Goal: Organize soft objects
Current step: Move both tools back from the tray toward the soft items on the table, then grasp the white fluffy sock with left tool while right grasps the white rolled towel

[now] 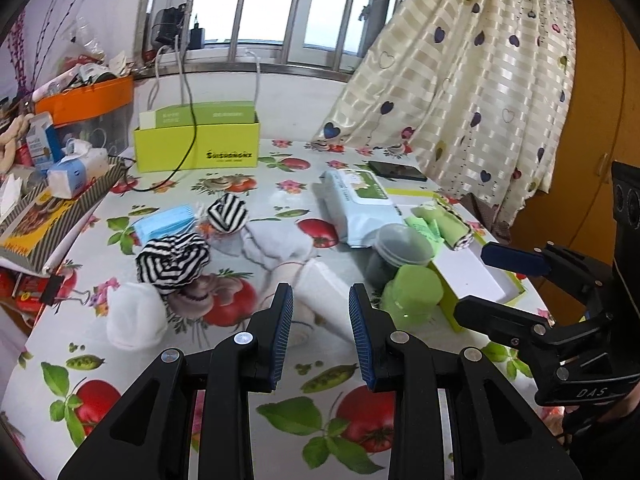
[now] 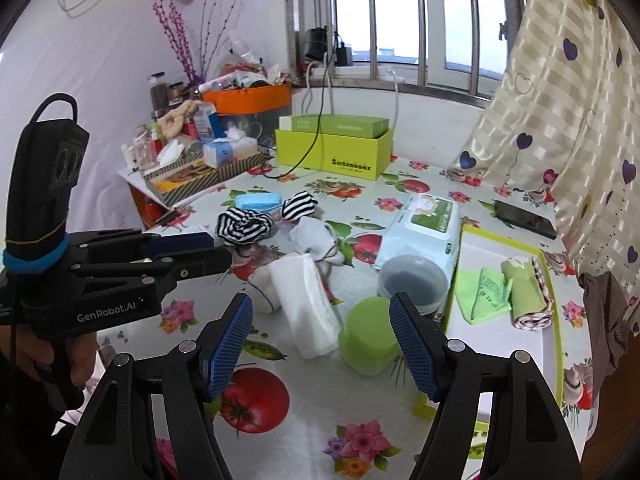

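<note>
A folded white towel point(image 2: 306, 304) lies on the floral tablecloth, also in the left wrist view point(image 1: 324, 292). Behind it are grey-white socks point(image 2: 316, 240), two black-and-white striped socks point(image 2: 244, 228) point(image 2: 300, 205) and a white sock ball point(image 1: 136, 316). A white tray with a yellow-green rim point(image 2: 556, 304) holds a rolled green cloth point(image 2: 528, 292) and a green folded cloth point(image 2: 482, 292). My left gripper point(image 1: 320, 312) is open, just short of the towel. My right gripper point(image 2: 320, 336) is open and empty above the towel's near end and a green lid point(image 2: 366, 340).
A wet-wipe pack point(image 2: 424, 224), a clear tub point(image 2: 412, 280), a blue mask pack point(image 2: 256, 202), a phone point(image 2: 524, 218) and a yellow-green box point(image 2: 332, 156) are on the table. Cluttered boxes stand at the left; a curtain point(image 2: 560, 120) hangs right.
</note>
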The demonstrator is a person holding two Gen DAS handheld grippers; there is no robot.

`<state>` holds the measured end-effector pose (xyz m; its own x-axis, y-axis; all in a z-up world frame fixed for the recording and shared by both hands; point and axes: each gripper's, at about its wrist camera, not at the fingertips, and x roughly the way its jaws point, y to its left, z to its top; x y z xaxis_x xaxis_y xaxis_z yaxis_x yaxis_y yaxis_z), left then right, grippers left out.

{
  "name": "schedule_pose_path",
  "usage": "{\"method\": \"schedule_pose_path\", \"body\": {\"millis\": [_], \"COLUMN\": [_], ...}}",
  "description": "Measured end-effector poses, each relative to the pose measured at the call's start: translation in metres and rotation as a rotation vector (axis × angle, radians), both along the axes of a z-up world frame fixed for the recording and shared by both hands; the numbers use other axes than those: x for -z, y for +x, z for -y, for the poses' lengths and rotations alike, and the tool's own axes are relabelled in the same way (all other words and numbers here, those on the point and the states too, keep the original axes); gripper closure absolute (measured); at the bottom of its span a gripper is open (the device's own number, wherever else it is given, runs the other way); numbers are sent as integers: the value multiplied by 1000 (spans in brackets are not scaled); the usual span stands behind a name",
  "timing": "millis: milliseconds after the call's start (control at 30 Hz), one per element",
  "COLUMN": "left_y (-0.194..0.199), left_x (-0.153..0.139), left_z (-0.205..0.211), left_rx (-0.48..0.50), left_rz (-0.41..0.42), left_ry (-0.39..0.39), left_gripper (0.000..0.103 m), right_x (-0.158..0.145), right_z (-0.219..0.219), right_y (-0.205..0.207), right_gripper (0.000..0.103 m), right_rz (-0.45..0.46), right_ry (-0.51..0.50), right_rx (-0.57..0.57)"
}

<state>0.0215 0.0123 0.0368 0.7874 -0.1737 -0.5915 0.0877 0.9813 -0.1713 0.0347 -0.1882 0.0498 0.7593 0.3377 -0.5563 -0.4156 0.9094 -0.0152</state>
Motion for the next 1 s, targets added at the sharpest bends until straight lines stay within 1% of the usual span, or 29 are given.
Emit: {"method": "schedule_pose_path", "body": {"millis": [200,400,700,767,800,833,1000], "left_y": [-3,-7,-5,-2,-1,1,9], "left_x": [8,15,28,31,34,35,48], "left_z": [-21,-51,-92,-100,-104,-108,-122], "left_rx": [-48,-127,-238,-263,-273,-279,-318], "left_rz": [-13,-24,-51,-59,-63,-64,-90], "left_ry": [-7,-14,4,6,5,6,17], "left_gripper": [73,73,72,69,62,58,58], "right_x": [4,9,16,17,18,18,20], "right_z": [-9,-17,-26,-28,-30,-31,-38], "right_y": [5,9,17,18,19,21,28], "right_gripper": [32,32,32,32,32,32,32], "right_rz": [-16,-33,-58,-63,-66,-68,-77], "right_ry": [-7,-15,-34,-41,-45,-49,-75], "right_rx": [-20,-38,-55,-57,-59,-60,-72]}}
